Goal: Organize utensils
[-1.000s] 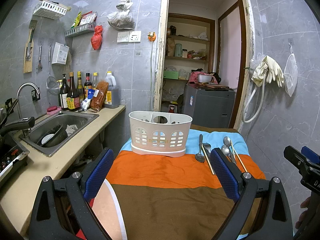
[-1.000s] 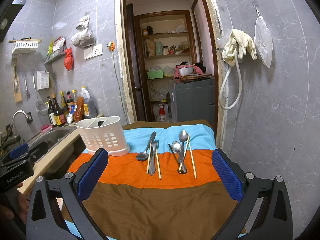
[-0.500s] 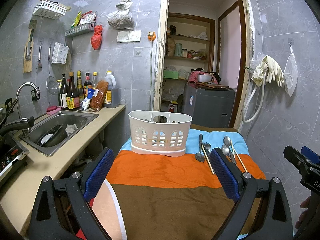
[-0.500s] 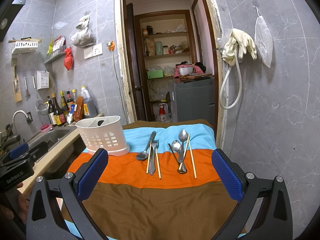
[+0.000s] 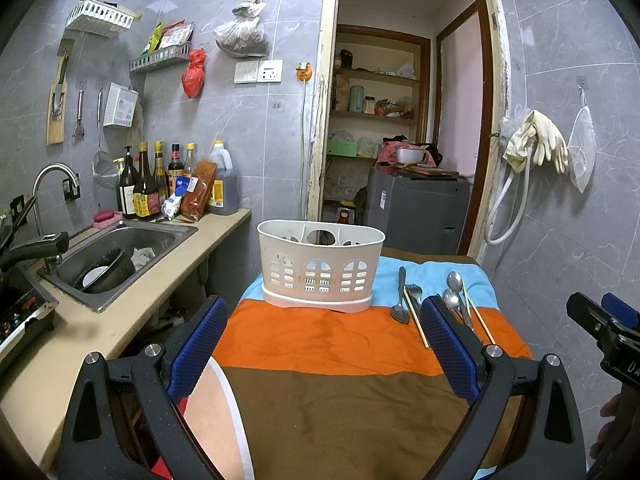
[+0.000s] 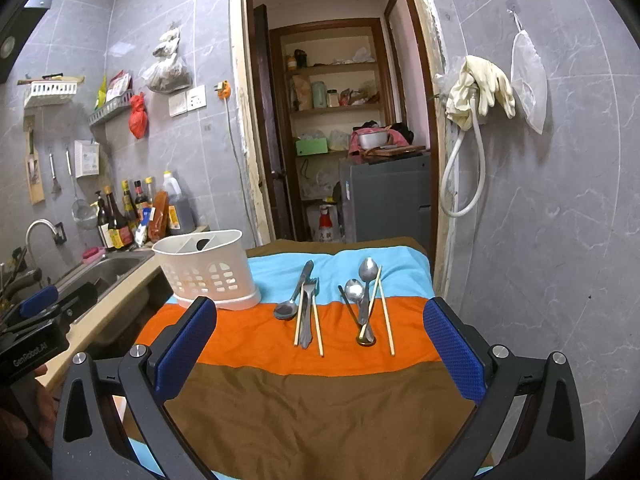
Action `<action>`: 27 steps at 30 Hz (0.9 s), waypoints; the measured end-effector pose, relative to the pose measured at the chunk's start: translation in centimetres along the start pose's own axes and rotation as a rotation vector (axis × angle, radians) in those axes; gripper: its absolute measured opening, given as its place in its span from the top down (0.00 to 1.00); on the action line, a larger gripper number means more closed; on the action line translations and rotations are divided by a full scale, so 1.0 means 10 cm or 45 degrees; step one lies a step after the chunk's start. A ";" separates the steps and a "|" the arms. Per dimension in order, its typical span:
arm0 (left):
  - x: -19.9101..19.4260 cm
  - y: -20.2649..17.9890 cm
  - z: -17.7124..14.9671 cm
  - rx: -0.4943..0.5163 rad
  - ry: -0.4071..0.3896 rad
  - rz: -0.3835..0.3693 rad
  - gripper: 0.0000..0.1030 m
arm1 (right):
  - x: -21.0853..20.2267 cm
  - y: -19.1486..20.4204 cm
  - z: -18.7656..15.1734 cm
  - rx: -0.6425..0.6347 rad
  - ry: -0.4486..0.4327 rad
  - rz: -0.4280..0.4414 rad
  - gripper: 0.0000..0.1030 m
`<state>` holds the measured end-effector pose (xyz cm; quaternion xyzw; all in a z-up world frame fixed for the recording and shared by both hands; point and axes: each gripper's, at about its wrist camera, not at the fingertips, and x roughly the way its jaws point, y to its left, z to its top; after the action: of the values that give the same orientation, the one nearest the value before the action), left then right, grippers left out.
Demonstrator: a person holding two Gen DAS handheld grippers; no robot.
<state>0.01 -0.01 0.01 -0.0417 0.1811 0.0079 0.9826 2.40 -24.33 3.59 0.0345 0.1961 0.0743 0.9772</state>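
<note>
On the striped cloth (image 6: 320,364) covering the table, banded brown, orange and pale blue, everything for this job sits toward the far end. Off at nine o'clock runs the beige counter (image 5: 132,316) with its steel sink (image 5: 120,252), a dark bowl inside it.

The white utensil caddy (image 5: 320,266) stands upright at about eleven o'clock on the cloth, straddling the blue and orange bands, its divided top open. Just beside it, toward one o'clock, lie two loose clusters of cutlery. The nearer cluster is a spoon (image 6: 289,300), a fork (image 6: 307,312) and a pair of chopsticks (image 6: 317,330), overlapping one another. The farther cluster, at two o'clock, has two spoons (image 6: 366,284) crossed with another chopstick pair (image 6: 386,320).

The left gripper (image 5: 322,344) hangs above the brown band, blue pads spread wide with nothing between them. The right gripper (image 6: 320,348) is released too, fingers wide apart, hovering short of the cutlery, touching none of it.
</note>
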 end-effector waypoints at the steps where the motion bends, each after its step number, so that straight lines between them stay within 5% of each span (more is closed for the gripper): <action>1: 0.00 0.00 0.00 0.000 0.000 -0.001 0.08 | 0.00 0.00 0.00 0.001 0.000 0.000 0.00; 27: 0.32 -0.15 0.25 0.049 0.006 -0.016 0.08 | 0.16 -0.02 0.18 -0.017 0.070 -0.105 0.00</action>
<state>3.89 -1.28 1.34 -0.0238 0.1831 -0.0021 0.9828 4.56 -24.34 4.60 0.0179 0.2236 0.0360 0.9738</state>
